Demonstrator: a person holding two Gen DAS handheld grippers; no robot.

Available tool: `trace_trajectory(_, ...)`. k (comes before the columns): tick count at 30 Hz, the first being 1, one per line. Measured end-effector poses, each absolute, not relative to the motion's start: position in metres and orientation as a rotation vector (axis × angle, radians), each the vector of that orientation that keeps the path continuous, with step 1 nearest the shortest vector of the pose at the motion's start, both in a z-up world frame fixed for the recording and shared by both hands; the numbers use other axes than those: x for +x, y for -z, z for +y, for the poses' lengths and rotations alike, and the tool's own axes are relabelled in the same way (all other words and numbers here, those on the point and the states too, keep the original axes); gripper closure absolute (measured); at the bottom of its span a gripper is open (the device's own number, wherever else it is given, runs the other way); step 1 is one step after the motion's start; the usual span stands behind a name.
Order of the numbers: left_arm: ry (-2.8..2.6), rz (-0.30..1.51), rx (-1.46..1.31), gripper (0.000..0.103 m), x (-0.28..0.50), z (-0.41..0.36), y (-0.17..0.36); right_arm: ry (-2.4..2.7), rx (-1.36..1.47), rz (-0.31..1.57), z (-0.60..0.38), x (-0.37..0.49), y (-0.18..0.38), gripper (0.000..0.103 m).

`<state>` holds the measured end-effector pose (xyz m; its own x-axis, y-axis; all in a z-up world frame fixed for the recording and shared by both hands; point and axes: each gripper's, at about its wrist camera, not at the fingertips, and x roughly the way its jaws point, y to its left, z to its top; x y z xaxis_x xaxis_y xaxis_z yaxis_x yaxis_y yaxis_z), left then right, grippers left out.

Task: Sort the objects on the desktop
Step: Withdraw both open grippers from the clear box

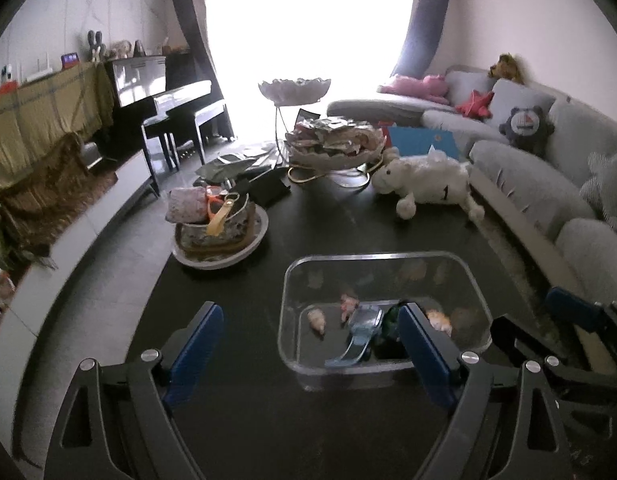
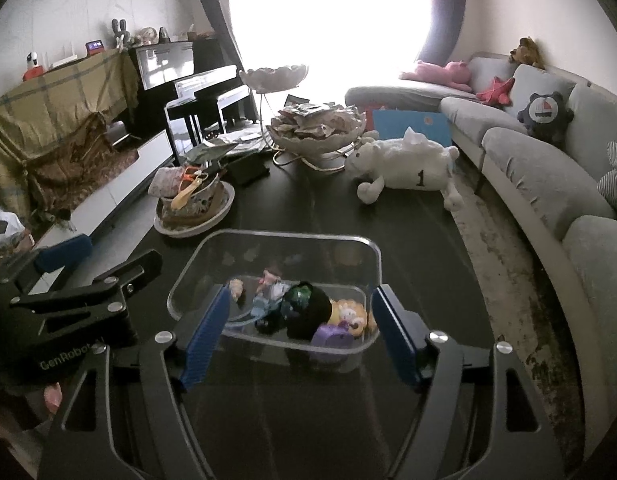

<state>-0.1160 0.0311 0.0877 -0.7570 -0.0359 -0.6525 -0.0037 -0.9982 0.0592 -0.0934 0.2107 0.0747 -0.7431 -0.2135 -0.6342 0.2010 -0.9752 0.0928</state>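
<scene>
- The left gripper [image 1: 310, 344] is spread wide, its blue ribbed pads [image 1: 196, 348] holding nothing; it hangs over the dark table [image 1: 236, 420].
- The right gripper [image 2: 300, 332] is also spread wide and holds nothing; its blue pads [image 2: 206, 336] flank the near end of the clear bin [image 2: 188, 276].
- From the left wrist view, the bin [image 1: 286, 280] lies just ahead and to the right, with that gripper's right pad crossing in front of its near wall; the right gripper [image 1: 568, 320] shows at the far right edge.
- From the right wrist view, the left gripper [image 2: 88, 264] stands just left of the bin, black metal with a blue pad.
- The bin is transparent plastic, rectangular with rounded corners, and rests on the table.
- Inside lie small toys: a pale blue watch [image 1: 360, 332] with a curved strap, a dark green and black lump [image 2: 308, 308], a yellow figure [image 2: 348, 314], a purple piece [image 2: 332, 336], and pinkish bits [image 1: 318, 318].
- Further left on the table, a round white plate [image 2: 168, 232] carries a patterned basket [image 2: 196, 200] stuffed with a cloth pouch and orange scissors.
- A white plush lamb [image 2: 404, 164], marked with a "1", lies on its side further back at the right.
- Behind it, a two-tier scalloped white stand [image 2: 316, 128] holds a heap of foil packets.
- A grey sofa [image 2: 548, 168] with cushions runs along the right; a black piano [image 2: 180, 68] stands at the left.
</scene>
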Motion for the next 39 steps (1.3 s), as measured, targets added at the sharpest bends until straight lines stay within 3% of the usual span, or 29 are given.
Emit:
trace_trajectory(20, 2.847, -0.07, 1.333, 0.017, -0.039, 0.034, -0.035, 2.671, 1.182, -0.053, 0.221, -0.018, -0.024, 0.03)
trace_trajectory(39, 2.827, -0.12, 1.262, 0.017, -0.031, 0.042, -0.023, 2.741, 1.208, -0.003, 0.224, -0.005, -0.015, 0.03)
